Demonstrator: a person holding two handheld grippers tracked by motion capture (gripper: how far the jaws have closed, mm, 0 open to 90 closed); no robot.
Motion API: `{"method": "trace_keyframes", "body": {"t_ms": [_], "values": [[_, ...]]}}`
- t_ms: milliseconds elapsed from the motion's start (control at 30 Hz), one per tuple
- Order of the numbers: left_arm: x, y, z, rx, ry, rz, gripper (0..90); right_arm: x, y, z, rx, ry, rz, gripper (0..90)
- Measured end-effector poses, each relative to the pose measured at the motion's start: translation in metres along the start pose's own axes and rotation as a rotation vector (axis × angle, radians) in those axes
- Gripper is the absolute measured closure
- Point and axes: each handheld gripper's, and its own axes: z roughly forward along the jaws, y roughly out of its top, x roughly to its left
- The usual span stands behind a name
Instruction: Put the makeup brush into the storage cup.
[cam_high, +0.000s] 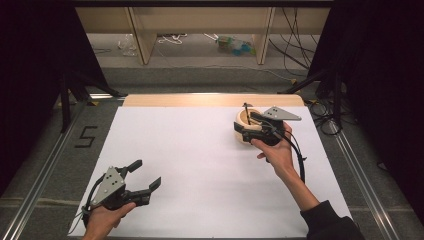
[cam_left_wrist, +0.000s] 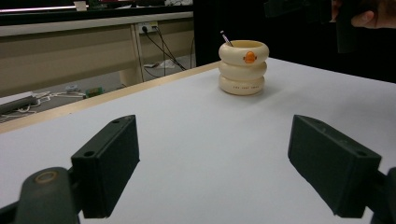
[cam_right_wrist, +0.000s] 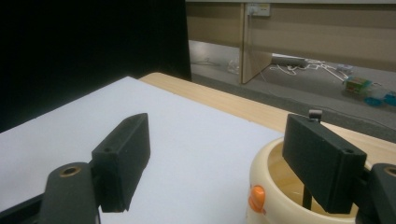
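**Two open grippers and a cream ringed holder on a white table**

Cream holder (cam_high: 248, 127), built of three stacked rings with an orange emblem (cam_left_wrist: 250, 57) on the top ring, standing upright on the white table sheet (cam_high: 200, 170), toward the far right part of it and near the wooden far edge (cam_high: 210, 100). A thin dark pen (cam_left_wrist: 225, 38) leaning inside the holder, tip rising above the rim.

Right gripper (cam_high: 250, 125), held in the right hand (cam_high: 275, 150), poised directly over the holder. Jaws spread wide and released, clamping nothing. In the right gripper view (cam_right_wrist: 219, 163), one jaw hanging over the holder's open mouth just in front of the pen, the other jaw outside the holder's wall above bare sheet; contact between jaw and rim not discernible.

Left gripper (cam_high: 145, 175), held in the left hand (cam_high: 102, 217), well apart from the holder, near the sheet's front left corner. Jaws likewise wide apart and empty, aimed toward the holder across bare sheet (cam_left_wrist: 215, 154).
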Motion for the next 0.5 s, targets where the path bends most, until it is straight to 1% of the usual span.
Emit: {"method": "trace_keyframes", "body": {"t_ms": [33,67,100,133,200,267,300,333,367,400,433,467,500], "values": [[0.0,0.0,0.0,0.0,0.0,0.0,16.3,0.0003,-0.0003,-0.0004,-0.003,0.002,-0.003,24.6],[0.0001,0.0,-0.0001,0.0,0.0,0.001,16.3,0.0016,-0.0003,-0.002,0.013,0.001,0.001,24.6],[0.0001,0.0,-0.0001,-0.001,0.0,0.0,16.3,0.0019,-0.001,-0.0019,-0.006,0.0,-0.005,24.6],[0.0003,0.0001,-0.0002,-0.001,0.001,0.0,16.4,0.0025,-0.0014,-0.0022,-0.009,0.003,0.002,24.6],[0.0002,0.0,-0.0003,-0.002,0.002,-0.003,16.3,0.0022,-0.0021,-0.0036,-0.009,-0.012,-0.025,24.5],[0.0002,0.0001,-0.0003,-0.002,0.002,-0.003,16.3,0.0044,-0.0036,-0.0053,0.0,0.007,-0.001,24.3],[0.0002,0.0001,-0.0003,-0.002,0.002,-0.003,16.3,0.005,-0.0041,-0.0054,-0.003,0.004,-0.003,23.9],[0.0002,0.0001,-0.0004,-0.002,0.002,-0.003,16.3,0.0048,-0.0045,-0.0059,-0.007,0.002,-0.022,23.6],[0.0002,0.0001,-0.0004,-0.002,0.002,-0.003,16.3,0.0053,-0.0047,-0.0066,-0.006,-0.001,-0.029,23.7],[0.0002,0.0001,-0.0004,-0.002,0.002,-0.002,16.3,0.0075,-0.0054,-0.0073,-0.006,0.005,-0.008,23.9],[0.0002,0.0001,-0.0004,-0.002,0.002,-0.002,16.3,0.0077,-0.0059,-0.0077,-0.014,0.01,-0.015,23.8],[0.0002,0.0001,-0.0004,-0.002,0.002,-0.003,16.3,0.0086,-0.0063,-0.0081,-0.012,0.017,-0.011,23.8],[0.0002,0.0001,-0.0003,-0.002,0.002,-0.002,16.3,0.009,-0.0066,-0.0092,-0.01,0.003,-0.027,23.7]]}}
